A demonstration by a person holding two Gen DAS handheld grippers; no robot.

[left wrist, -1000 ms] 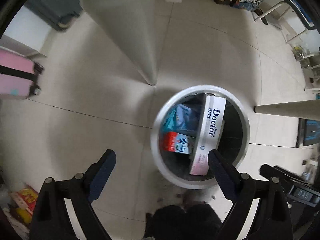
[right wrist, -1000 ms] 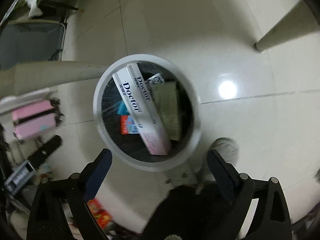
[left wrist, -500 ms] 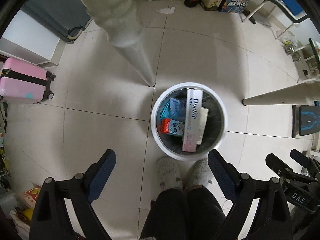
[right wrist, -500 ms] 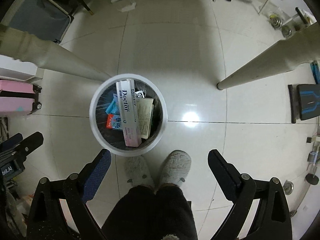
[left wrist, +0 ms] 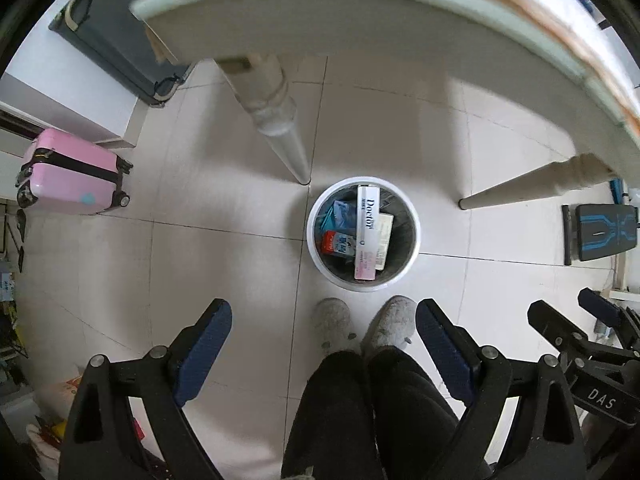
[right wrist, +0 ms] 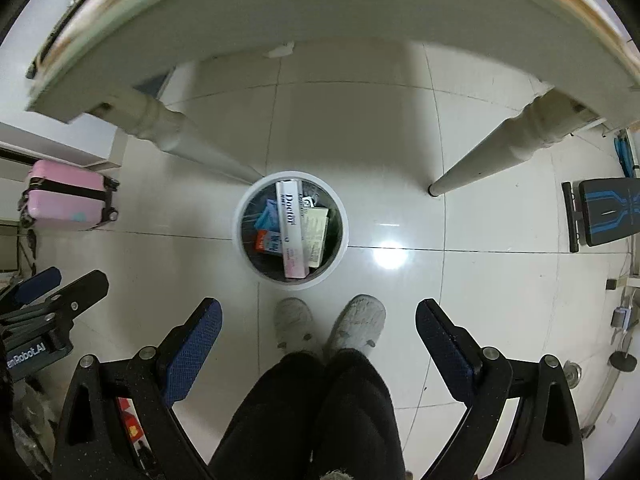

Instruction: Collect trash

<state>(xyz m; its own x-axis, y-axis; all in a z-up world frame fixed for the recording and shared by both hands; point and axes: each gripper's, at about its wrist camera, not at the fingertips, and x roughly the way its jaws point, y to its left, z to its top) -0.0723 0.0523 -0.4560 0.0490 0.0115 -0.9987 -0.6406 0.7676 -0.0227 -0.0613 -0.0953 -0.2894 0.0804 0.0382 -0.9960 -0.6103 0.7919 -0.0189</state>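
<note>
A white round trash bin (left wrist: 414, 236) stands on the tiled floor far below me, between the table legs; it also shows in the right wrist view (right wrist: 240, 224). Inside lie a long white "Doctor" box (left wrist: 367, 236) (right wrist: 292, 228), a red and blue carton (left wrist: 338, 243) (right wrist: 269, 243), a blue packet (left wrist: 338, 216) and a beige paper pack (right wrist: 317, 232). My left gripper (left wrist: 324, 320) is open and empty, high above the floor. My right gripper (right wrist: 319, 318) is open and empty too, at the same height.
The table's edge (left wrist: 360, 12) (right wrist: 320, 8) arches across the top, with two turned legs (left wrist: 280, 128) (right wrist: 480, 160). The person's slippers (left wrist: 360, 324) stand just before the bin. A pink suitcase (left wrist: 72, 180) is left, a black and blue bench (left wrist: 600, 232) right.
Both grippers have risen well away from the bin, which now looks small. The table's edge and the person's legs and slippers have come into view.
</note>
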